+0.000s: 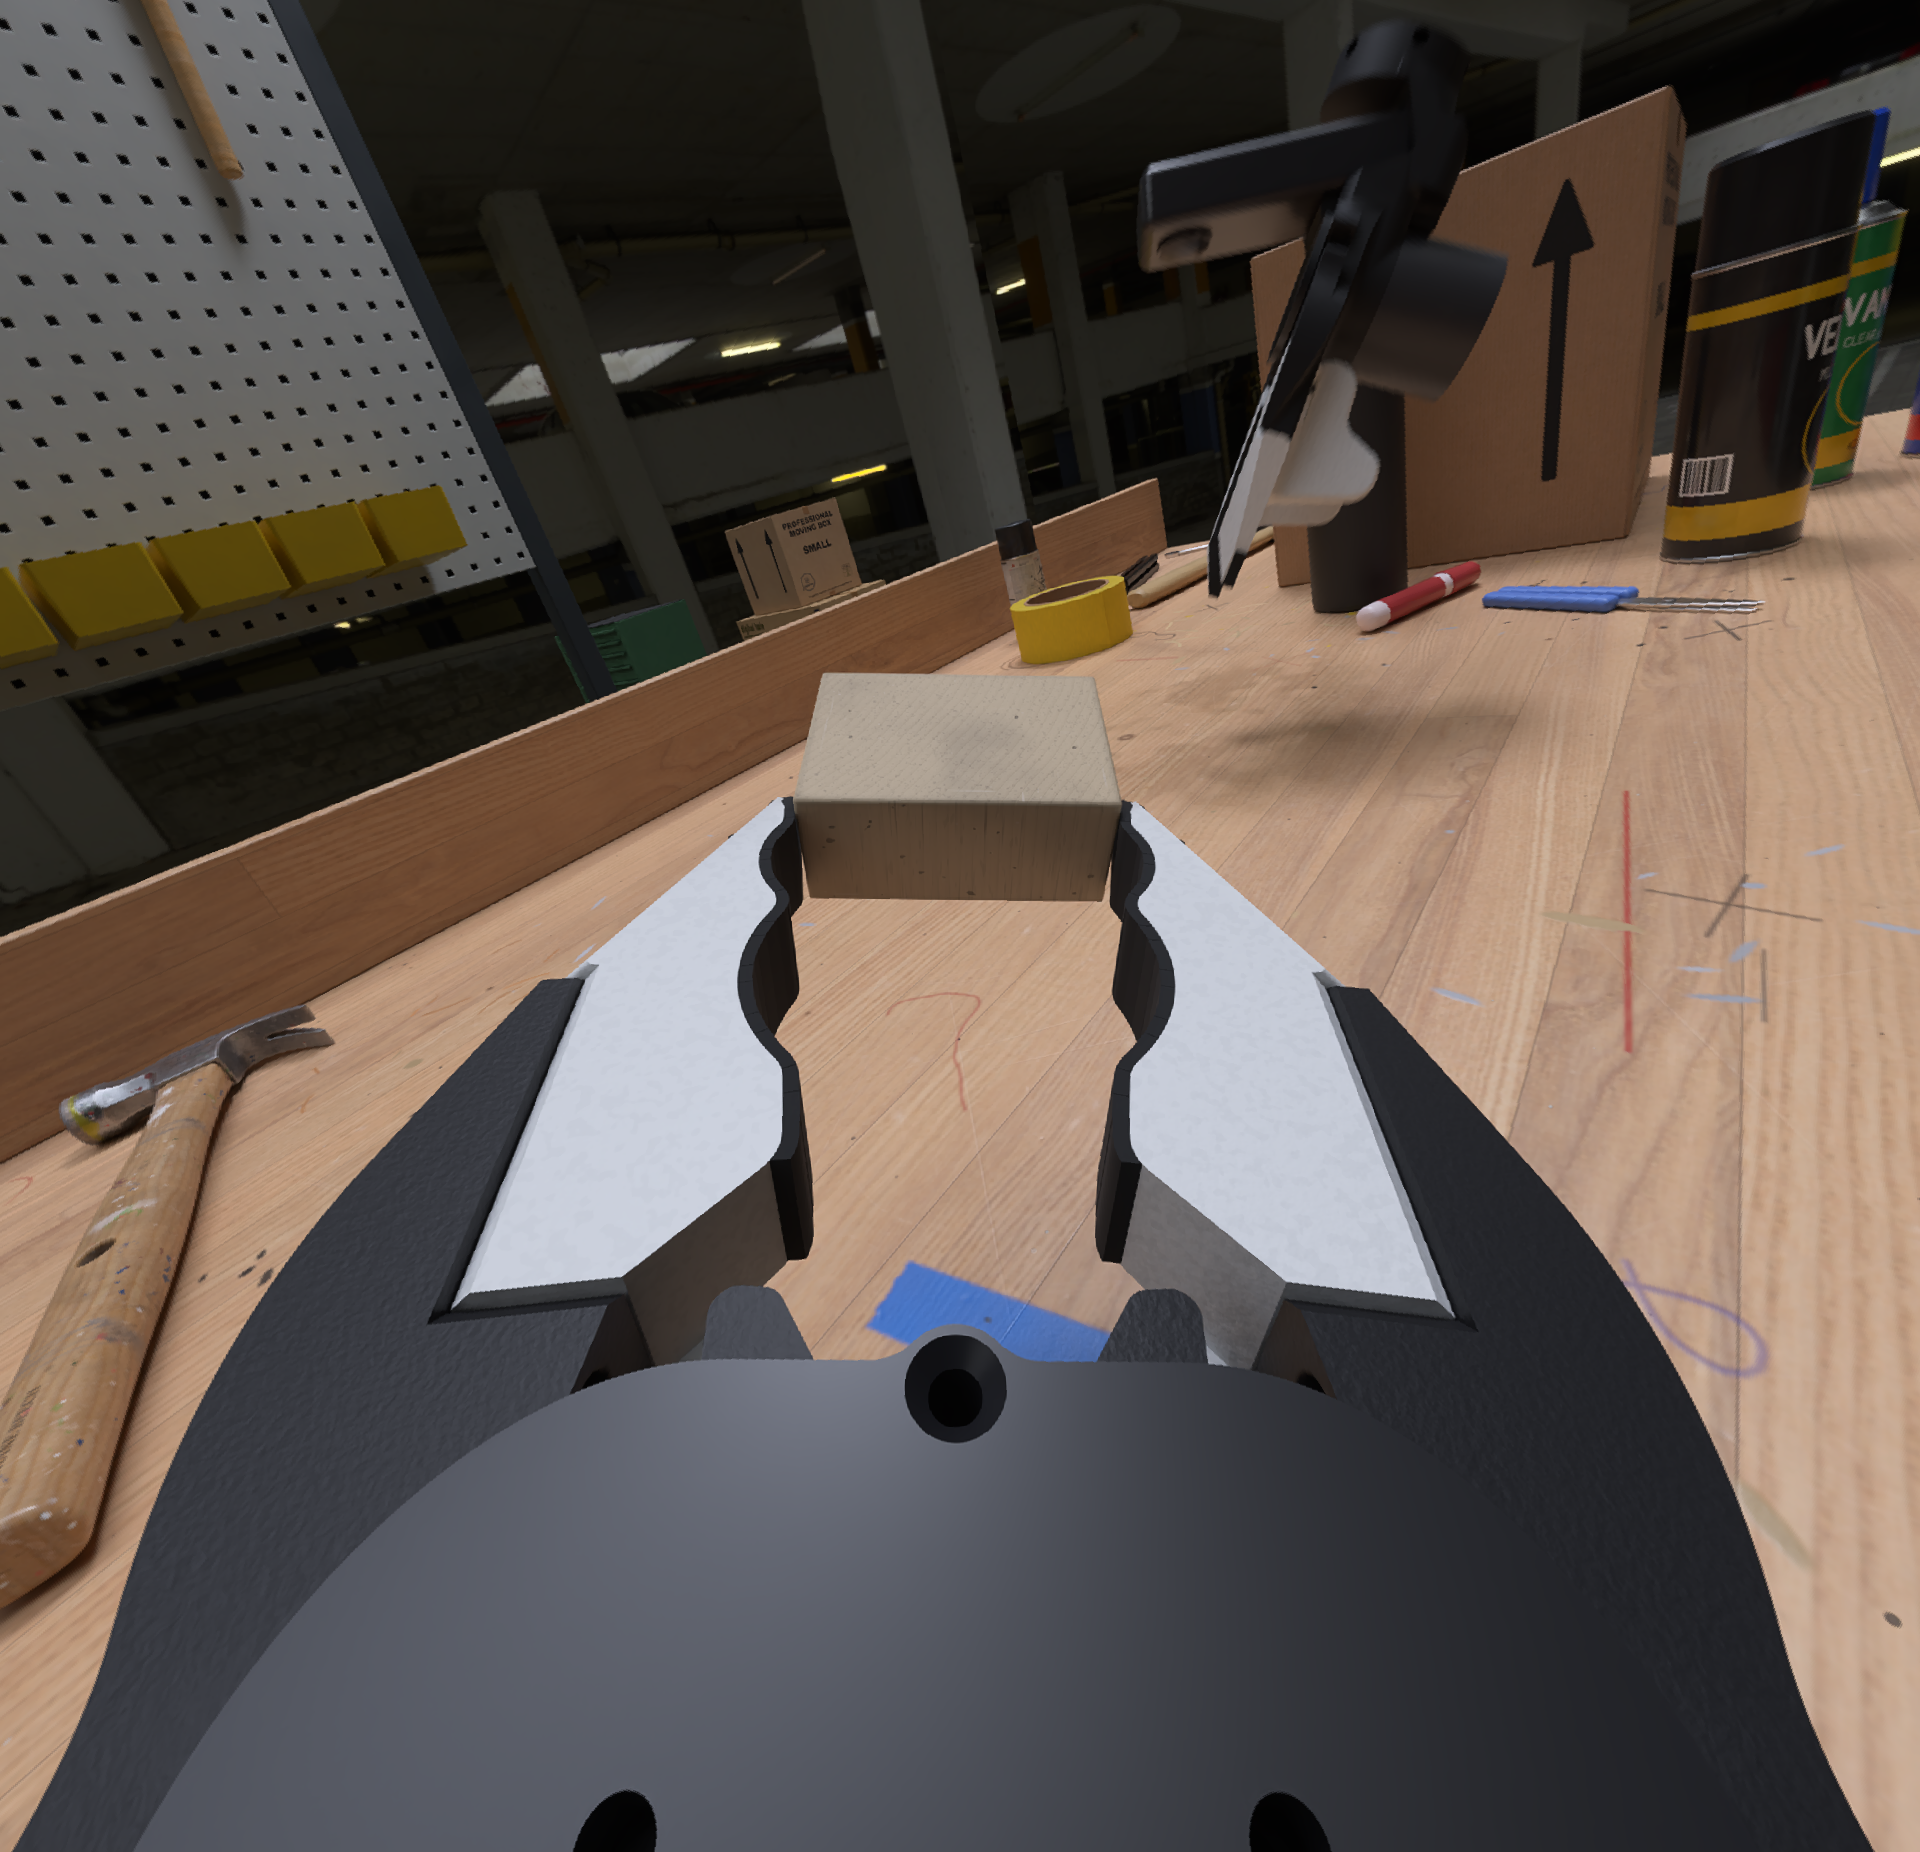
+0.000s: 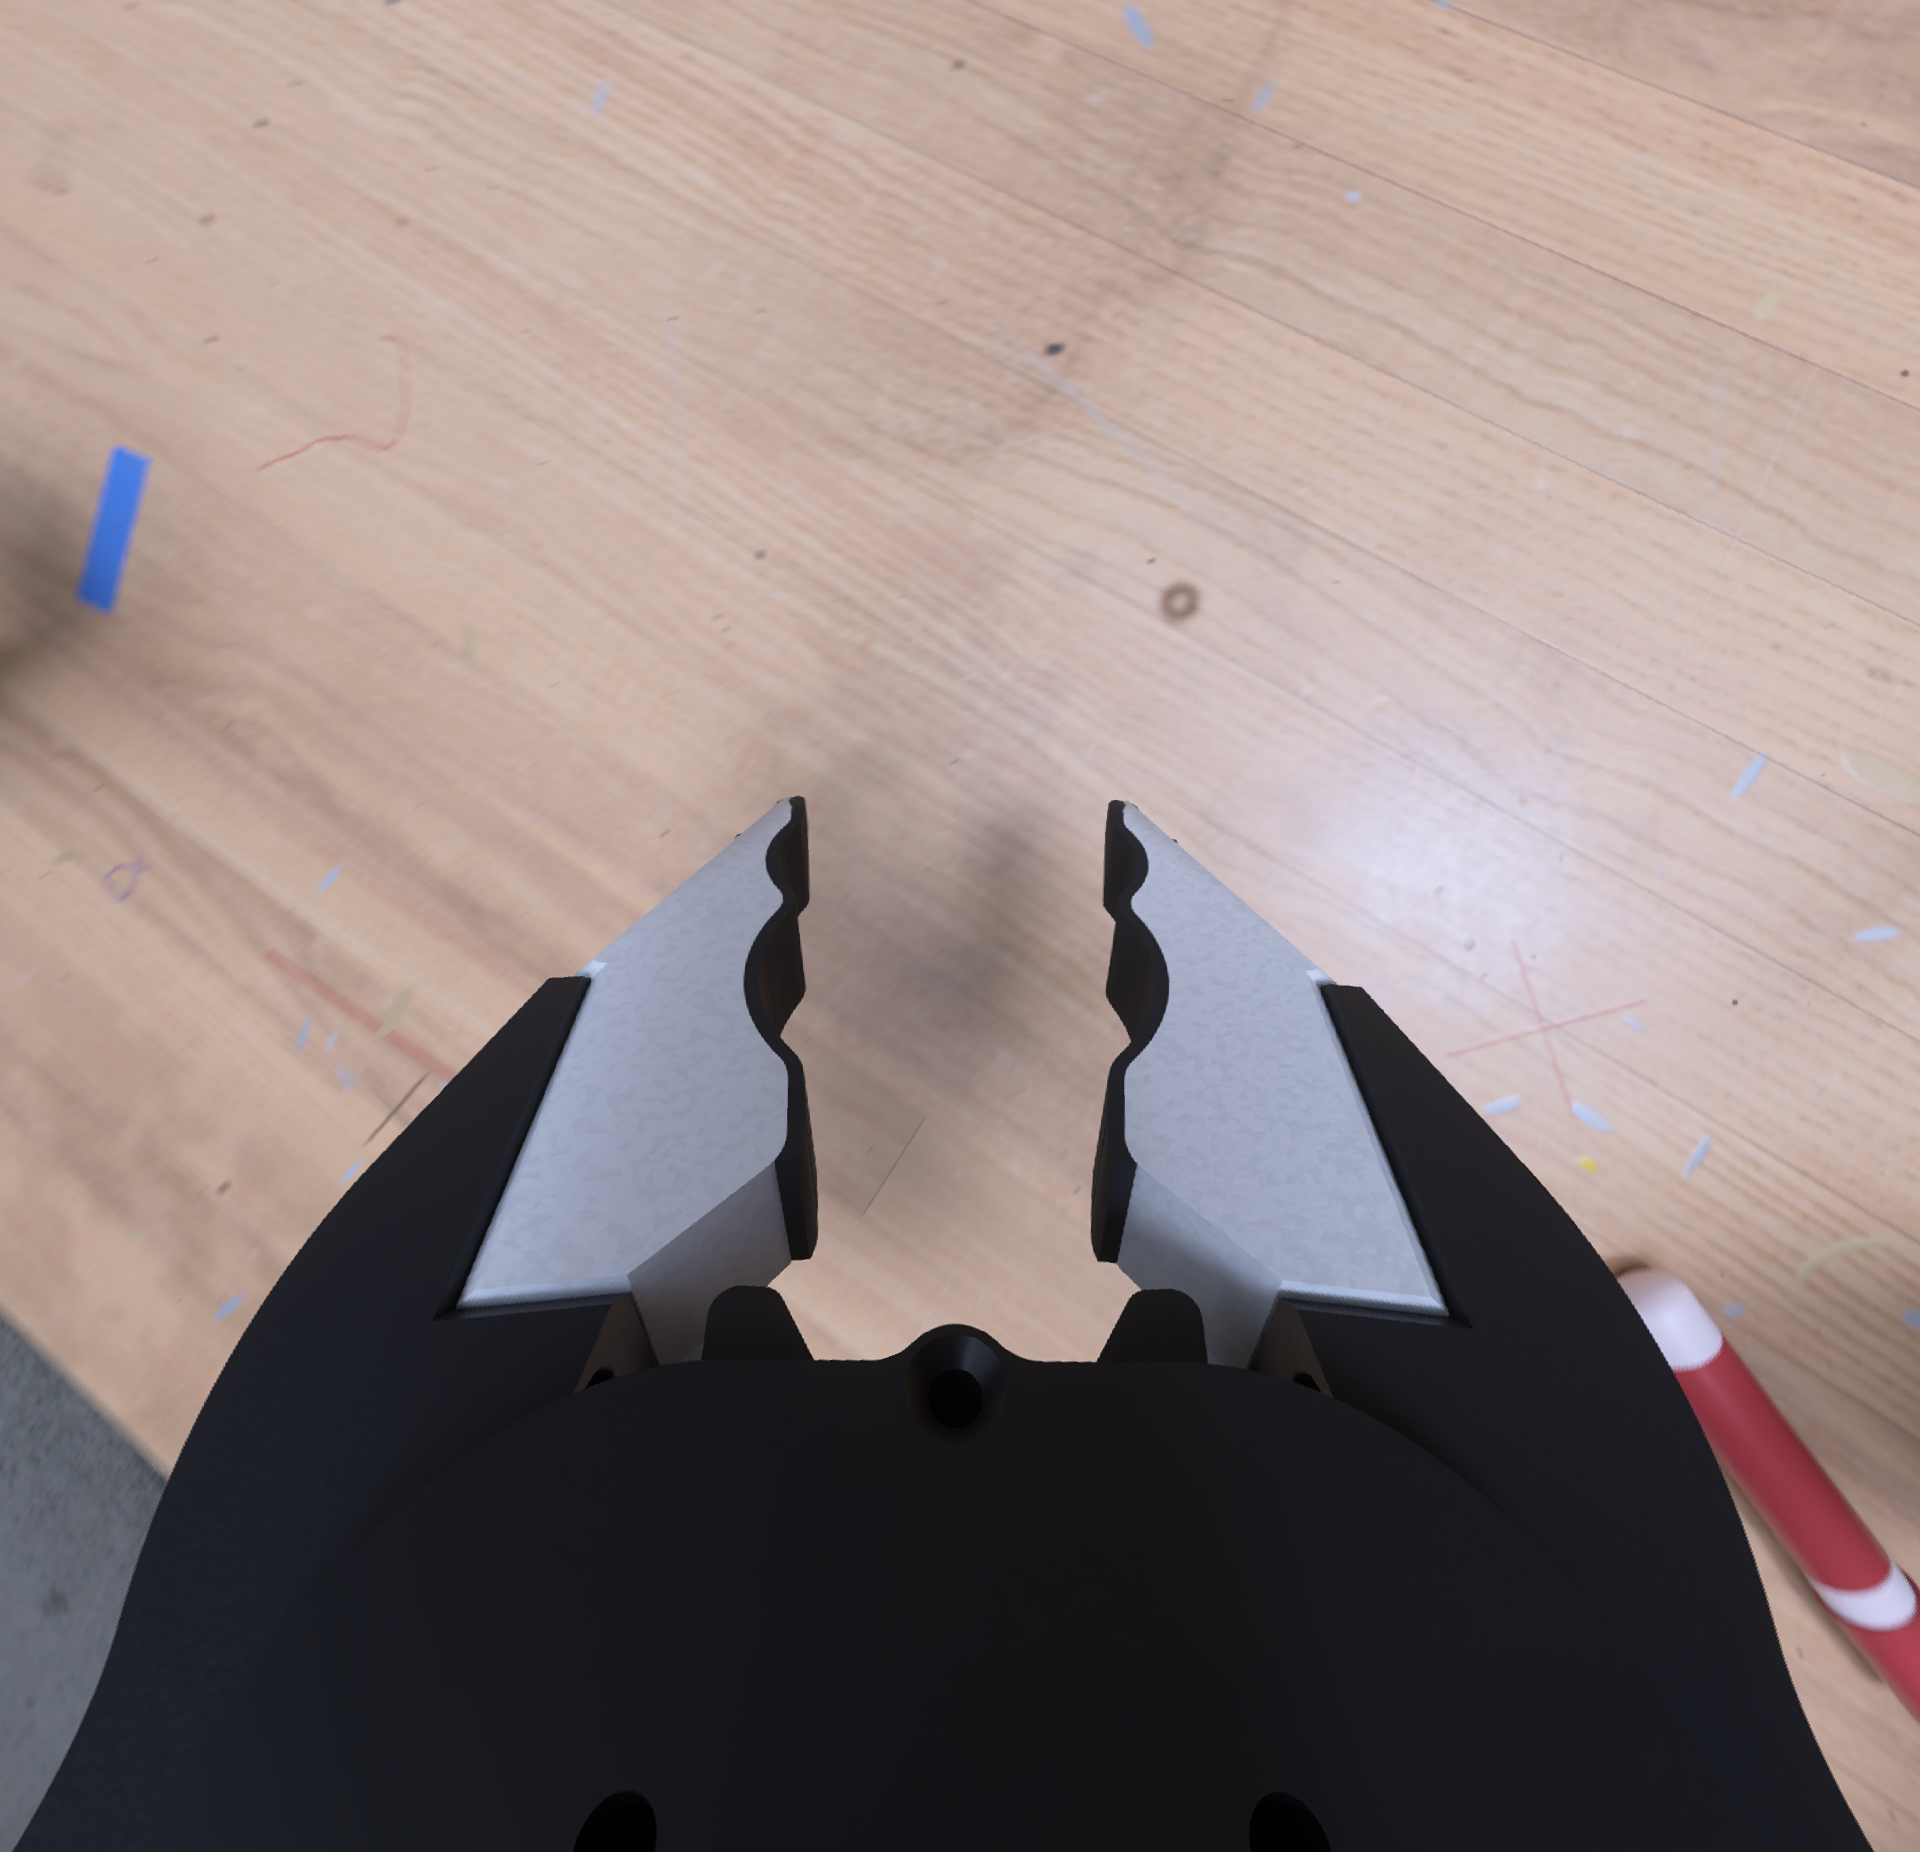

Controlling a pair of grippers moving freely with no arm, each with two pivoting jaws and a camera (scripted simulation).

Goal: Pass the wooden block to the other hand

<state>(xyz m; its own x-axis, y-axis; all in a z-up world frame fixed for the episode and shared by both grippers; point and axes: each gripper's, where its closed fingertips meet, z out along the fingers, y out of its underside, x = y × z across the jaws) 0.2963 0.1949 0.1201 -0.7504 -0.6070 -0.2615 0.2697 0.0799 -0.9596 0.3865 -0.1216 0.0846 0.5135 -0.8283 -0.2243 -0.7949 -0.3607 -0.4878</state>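
A pale wooden block (image 1: pixel 956 763) sits between the fingertips of my left gripper (image 1: pixel 956 831), which is shut on its two sides and holds it a little above the wooden workbench (image 1: pixel 1351 971). My right gripper shows in the left wrist view (image 1: pixel 1247 514) farther off at the upper right, hanging above the bench with its fingers pointing down. In the right wrist view my right gripper (image 2: pixel 956 815) is open and empty, looking down at bare bench (image 2: pixel 935 348). The block does not show in that view.
A hammer (image 1: pixel 114 1252) lies at the left. A yellow tape roll (image 1: pixel 1070 618), a red marker (image 1: pixel 1418 595) (image 2: pixel 1766 1470), a blue knife (image 1: pixel 1558 599), a cardboard box (image 1: pixel 1538 348) and spray cans (image 1: pixel 1756 348) stand beyond. A wooden rail (image 1: pixel 520 794) and a pegboard (image 1: pixel 208 296) border the left.
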